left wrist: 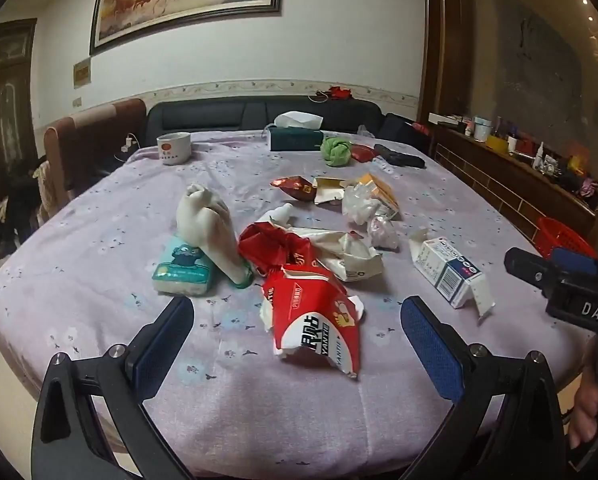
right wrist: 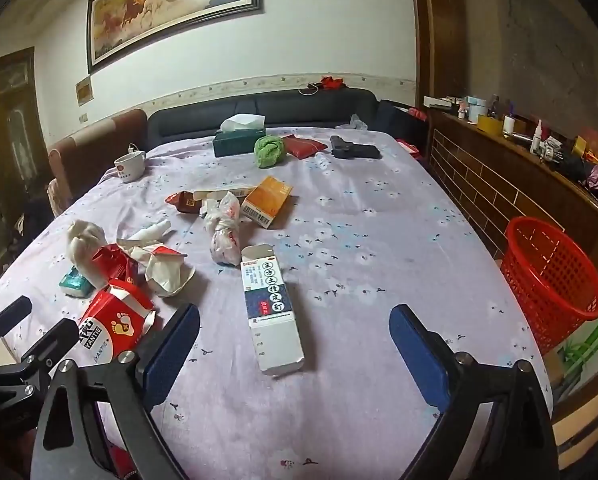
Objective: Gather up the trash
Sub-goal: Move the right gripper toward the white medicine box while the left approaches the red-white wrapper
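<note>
Both grippers, left and right, gape empty above the table. Perhaps ten trash scraps lie there. Only the right view shows one whole basket.

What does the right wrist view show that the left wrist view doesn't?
Only the right wrist view shows the whole red plastic mesh basket beside the table, and the front face of the white-and-navy cardboard box. Only the left wrist view shows a hand gripping the right gripper's handle, and the teal tissue pack nearly whole. Both show the torn red-and-white carton, the green cloth ball, the white mug, the lilac floral tablecloth, and both grippers open: left gripper, right gripper.
</note>
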The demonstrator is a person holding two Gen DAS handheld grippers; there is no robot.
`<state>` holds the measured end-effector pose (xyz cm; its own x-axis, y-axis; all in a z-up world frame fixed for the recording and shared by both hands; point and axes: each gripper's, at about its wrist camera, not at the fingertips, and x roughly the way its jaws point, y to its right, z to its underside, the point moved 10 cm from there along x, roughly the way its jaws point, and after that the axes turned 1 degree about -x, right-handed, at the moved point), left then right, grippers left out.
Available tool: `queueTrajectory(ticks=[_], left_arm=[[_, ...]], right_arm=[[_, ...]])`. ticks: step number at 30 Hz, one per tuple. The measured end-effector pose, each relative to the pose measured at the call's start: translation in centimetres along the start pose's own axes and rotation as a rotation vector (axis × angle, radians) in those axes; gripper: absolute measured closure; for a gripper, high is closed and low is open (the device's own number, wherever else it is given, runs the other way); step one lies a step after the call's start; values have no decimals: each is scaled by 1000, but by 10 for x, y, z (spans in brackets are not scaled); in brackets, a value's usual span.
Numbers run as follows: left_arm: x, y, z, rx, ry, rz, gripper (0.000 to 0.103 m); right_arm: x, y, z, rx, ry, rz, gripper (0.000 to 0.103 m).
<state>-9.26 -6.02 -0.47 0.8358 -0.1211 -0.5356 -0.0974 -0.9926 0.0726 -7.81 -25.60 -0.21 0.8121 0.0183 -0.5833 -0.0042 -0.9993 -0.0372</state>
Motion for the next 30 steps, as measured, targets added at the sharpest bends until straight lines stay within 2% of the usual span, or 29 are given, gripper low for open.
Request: queueTrajectory(ticks=[4, 9, 15, 30], left_arm=[[7, -5, 4, -2, -28, -21, 0], [8, -9, 4, 13, -27, -52, 0], [10, -8, 4, 36, -26, -58, 0], [14, -13, 8, 41, -43, -77, 1]], right_arm=[[1, -5, -2, -28, -19, 17, 6], [2, -5, 0, -48, -4, 29, 6], [6, 1, 2, -62, -12, 63, 6], [12, -3, 9, -74, -38, 62, 7]])
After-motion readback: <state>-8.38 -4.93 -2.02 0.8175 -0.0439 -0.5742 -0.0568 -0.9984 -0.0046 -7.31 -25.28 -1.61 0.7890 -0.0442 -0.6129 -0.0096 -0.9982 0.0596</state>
